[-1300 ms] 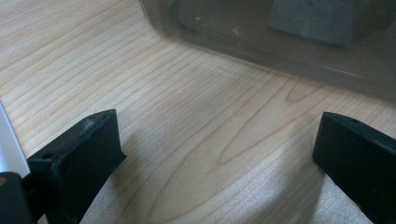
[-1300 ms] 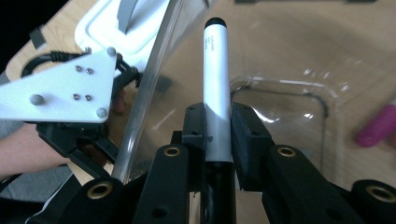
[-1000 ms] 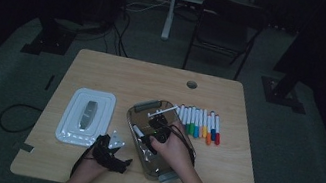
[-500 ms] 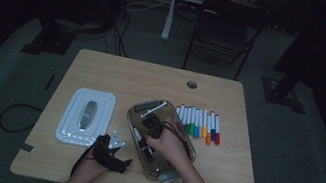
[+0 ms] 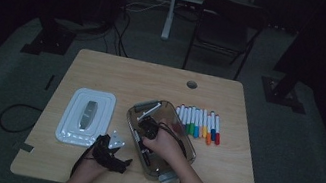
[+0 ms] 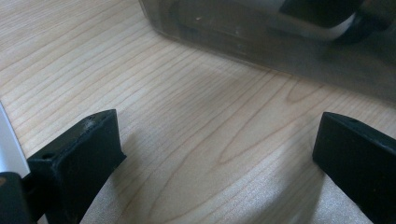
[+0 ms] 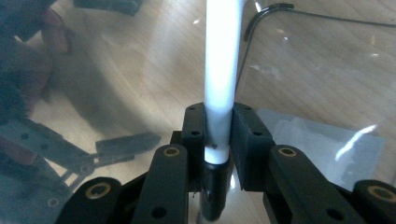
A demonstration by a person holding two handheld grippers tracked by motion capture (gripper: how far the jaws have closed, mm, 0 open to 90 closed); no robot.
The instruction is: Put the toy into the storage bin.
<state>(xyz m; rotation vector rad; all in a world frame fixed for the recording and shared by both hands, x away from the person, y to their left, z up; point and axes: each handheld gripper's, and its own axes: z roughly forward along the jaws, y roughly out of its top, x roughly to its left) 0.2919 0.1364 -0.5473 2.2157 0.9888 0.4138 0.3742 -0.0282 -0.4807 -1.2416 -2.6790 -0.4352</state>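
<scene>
A clear plastic container stands at the table's middle front. My right gripper reaches down inside it. In the right gripper view the right gripper is shut on a marker with a white barrel and a black end, which points away over the container's see-through bottom. My left gripper rests low on the wood just left of the container. Its jaws stand wide apart in the left gripper view, where the left gripper has nothing in it and faces the container's wall.
A white lid with a grey handle lies left of the container; its edge shows beside my left jaw. Several coloured markers lie in a row right of the container. A cable hole sits near the far edge. A chair stands behind the table.
My right hand has sunk lower into the container and shifted slightly left, still holding the marker. The left hand has kept still.
</scene>
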